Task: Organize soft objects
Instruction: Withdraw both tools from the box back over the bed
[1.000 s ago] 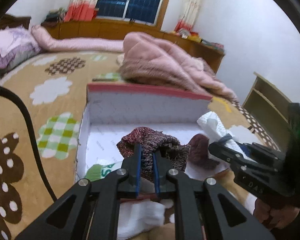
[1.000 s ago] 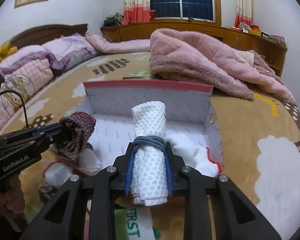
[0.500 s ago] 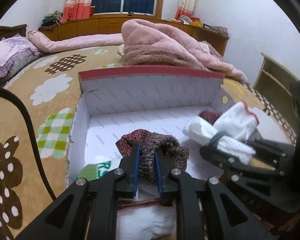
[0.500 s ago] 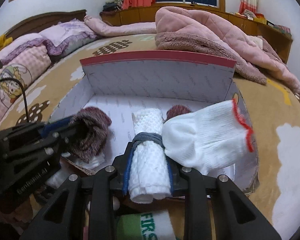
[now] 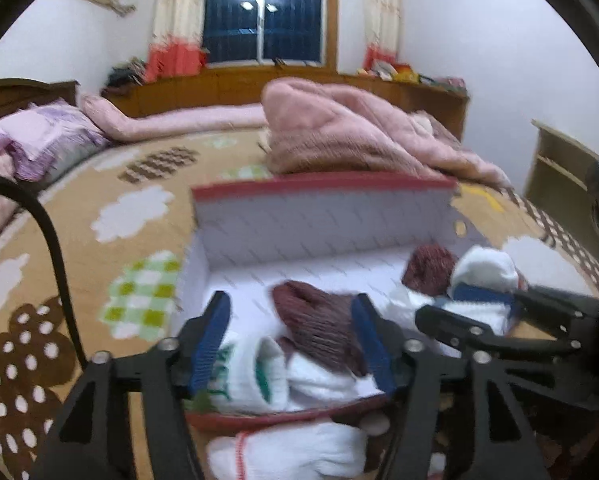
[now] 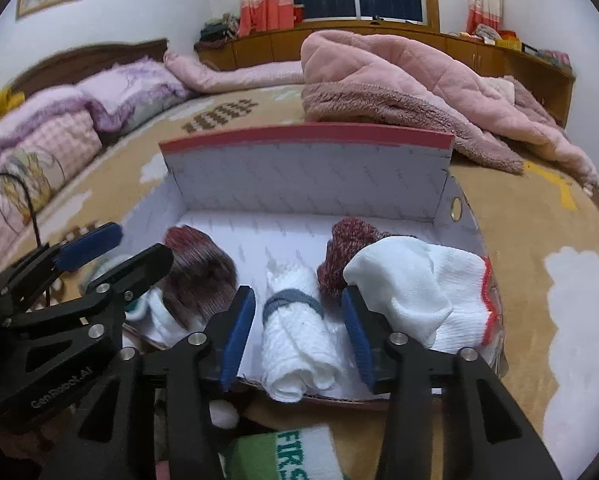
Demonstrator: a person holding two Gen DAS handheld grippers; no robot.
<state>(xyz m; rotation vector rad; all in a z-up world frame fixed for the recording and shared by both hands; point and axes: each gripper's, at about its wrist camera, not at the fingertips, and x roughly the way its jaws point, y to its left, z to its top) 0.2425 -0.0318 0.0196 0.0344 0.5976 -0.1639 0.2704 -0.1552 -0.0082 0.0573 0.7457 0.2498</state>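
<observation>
both claws have dropped from above the box rim into the box [image 6: 307, 140] | left claw [image 5: 295, 336] opening, maroon knit [image 5: 323, 328] loose between its pads | right claw [image 6: 297, 320] opening, white roll [image 6: 295, 340] released on box floor | done: several items boxed | left: white sock [image 5: 299, 452] and green-print sock [image 6: 295, 456] outside on the bed

Even, cool indoor light fills both views, with soft shadows. The dark night-time window with blue-black panes [image 5: 262, 14] reflects two small ceiling lamps as glare spots. The left wrist view is smeared by motion blur; the right one is sharper. Fisheye distortion curves everything away from that window, and black vignetting rims each frame.
</observation>
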